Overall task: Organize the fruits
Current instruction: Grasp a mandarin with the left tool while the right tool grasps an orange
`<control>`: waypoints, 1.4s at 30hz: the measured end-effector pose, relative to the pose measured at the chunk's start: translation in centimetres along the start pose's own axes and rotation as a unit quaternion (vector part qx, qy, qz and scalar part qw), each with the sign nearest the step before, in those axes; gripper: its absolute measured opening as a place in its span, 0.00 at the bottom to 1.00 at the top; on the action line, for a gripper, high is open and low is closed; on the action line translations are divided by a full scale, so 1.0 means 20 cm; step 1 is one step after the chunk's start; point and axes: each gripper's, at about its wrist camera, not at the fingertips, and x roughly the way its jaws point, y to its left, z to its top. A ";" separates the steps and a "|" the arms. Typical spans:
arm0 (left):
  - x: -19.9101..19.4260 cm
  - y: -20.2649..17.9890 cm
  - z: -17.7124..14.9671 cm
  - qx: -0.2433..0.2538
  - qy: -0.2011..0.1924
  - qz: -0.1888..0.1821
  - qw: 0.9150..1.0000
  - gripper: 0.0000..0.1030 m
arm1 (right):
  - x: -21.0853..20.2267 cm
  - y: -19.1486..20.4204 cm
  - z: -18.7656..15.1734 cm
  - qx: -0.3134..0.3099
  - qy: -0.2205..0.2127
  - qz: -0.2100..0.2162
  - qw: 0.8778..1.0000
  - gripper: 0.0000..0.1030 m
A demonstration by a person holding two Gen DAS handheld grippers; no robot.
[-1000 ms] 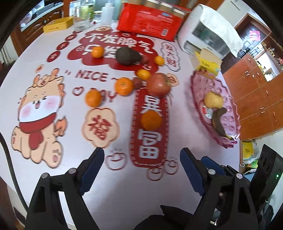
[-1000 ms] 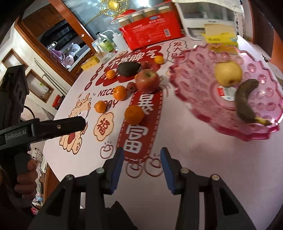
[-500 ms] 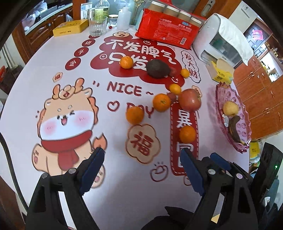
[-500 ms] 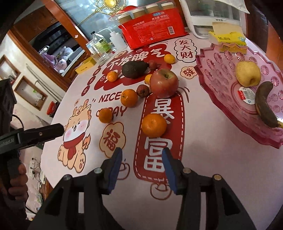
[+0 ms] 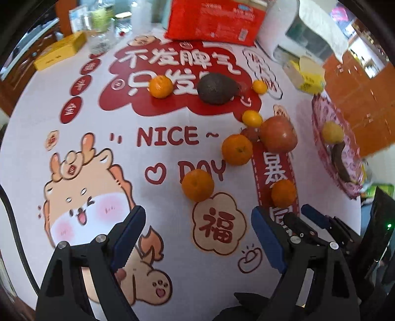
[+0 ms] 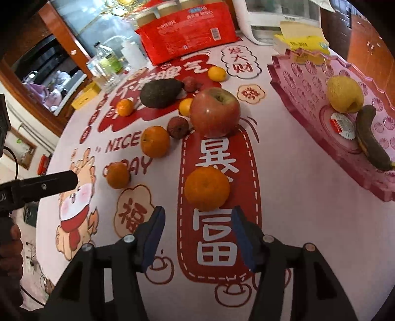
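Observation:
Fruit lies loose on a printed tablecloth: several oranges, a red apple [image 6: 214,112], a dark avocado [image 6: 160,92], small lychees and kumquats. The nearest orange [image 6: 207,189] sits just beyond my right gripper [image 6: 197,229], whose jaws are opening with nothing between them. A pink fruit plate [image 6: 308,81] at the right holds a yellow pear [image 6: 344,93] and a blackened banana [image 6: 370,138]. My left gripper [image 5: 197,232] hangs wide open and empty above the cloth, a little short of another orange [image 5: 197,185]. The apple [image 5: 277,134] and avocado [image 5: 217,89] lie farther back.
At the table's far side stand a red multipack of jars [image 6: 187,32], a white appliance [image 6: 271,19], a yellow tissue pack [image 6: 301,43], a water bottle [image 6: 106,61] and a yellow box [image 5: 59,50]. A person's hand [image 6: 9,247] holds the left gripper at the left.
Both grippers moved in lower over the cloth, so the fruit looms larger. The right jaws spread wider. The left view swung left, the plate sliding toward the right edge.

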 end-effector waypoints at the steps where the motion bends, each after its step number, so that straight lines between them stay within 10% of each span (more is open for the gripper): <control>1: 0.03 0.01 0.01 0.004 0.005 -0.006 1.000 0.84 | 0.01 0.00 0.00 0.003 0.002 -0.003 1.000 0.55; 13: 0.28 0.05 0.08 0.056 -0.007 0.000 0.998 0.83 | 0.17 0.08 0.01 0.000 0.002 -0.083 0.997 0.55; 22: 0.37 0.07 0.10 0.072 -0.004 -0.021 0.997 0.61 | 0.22 0.07 0.04 -0.018 -0.013 -0.124 0.992 0.55; 28: 0.37 0.04 0.10 0.075 -0.015 -0.050 0.996 0.39 | 0.23 0.10 0.05 -0.032 -0.016 -0.128 0.991 0.47; 42: 0.30 0.07 0.05 0.070 -0.027 -0.020 0.997 0.37 | 0.16 0.14 0.03 -0.033 -0.024 -0.107 0.993 0.44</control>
